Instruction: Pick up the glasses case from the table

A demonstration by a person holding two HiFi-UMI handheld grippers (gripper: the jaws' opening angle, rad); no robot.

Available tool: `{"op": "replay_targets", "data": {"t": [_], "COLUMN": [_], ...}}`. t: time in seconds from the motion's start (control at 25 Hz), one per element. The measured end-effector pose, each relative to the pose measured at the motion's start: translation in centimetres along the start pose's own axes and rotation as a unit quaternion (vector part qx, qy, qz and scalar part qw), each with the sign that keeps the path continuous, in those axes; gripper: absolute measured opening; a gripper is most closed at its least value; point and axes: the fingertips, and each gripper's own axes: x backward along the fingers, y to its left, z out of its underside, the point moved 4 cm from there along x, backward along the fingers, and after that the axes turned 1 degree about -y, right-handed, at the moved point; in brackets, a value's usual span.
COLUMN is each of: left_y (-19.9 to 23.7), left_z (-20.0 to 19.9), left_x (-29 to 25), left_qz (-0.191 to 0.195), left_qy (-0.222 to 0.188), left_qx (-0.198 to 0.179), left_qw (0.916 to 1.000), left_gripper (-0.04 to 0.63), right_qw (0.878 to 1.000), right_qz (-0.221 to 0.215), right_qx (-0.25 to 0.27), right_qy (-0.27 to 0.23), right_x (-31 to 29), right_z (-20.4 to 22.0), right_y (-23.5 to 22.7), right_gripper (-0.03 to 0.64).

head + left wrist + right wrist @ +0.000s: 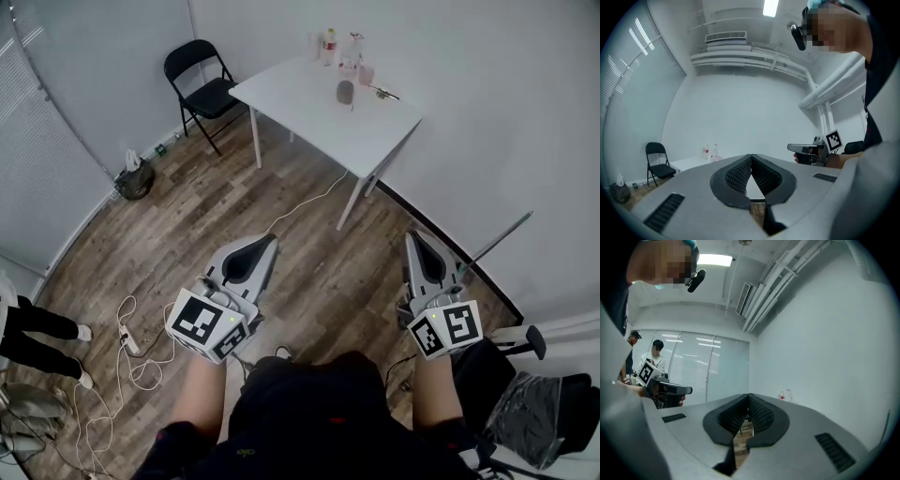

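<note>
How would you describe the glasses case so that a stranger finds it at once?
Find the white table at the far wall, right of the black folding chair. Clear bottles stand at its far edge; the glasses case lies just in front of them. It is a small grey oval, darker and lower than the bottles.

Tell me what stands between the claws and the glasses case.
Nothing visible does. Only floor with a white cable separates the left claw and right claw from the table; the glasses case lies on it, bottles beyond.
</note>
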Motion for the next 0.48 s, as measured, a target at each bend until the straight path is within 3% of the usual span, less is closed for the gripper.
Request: {"op": "replay_targets", "data": {"t": [0.24, 0.48], "left_y": [3.4, 5.7], "left_z": [0.7, 1.3], "left_x": [0.2, -2.2], "left_qz": [0.006, 0.003], "left_qy": [0.005, 0.012], "left_qx": [0.001, -0.002], "left_qw": [1.0000, 0.9999], "left_gripper": [0.023, 0.023], "right_qw": [1.000, 1.000], "right_qz": [0.001, 0.000], "right_qx": [0.009, 0.004], "right_qy": [0.017, 0.024], "right_x": [-2.6, -5.8], "right_z": [0.7, 2.0], "right_y": [1.8, 0.2], "right_gripper": [0.020, 0.020]}}
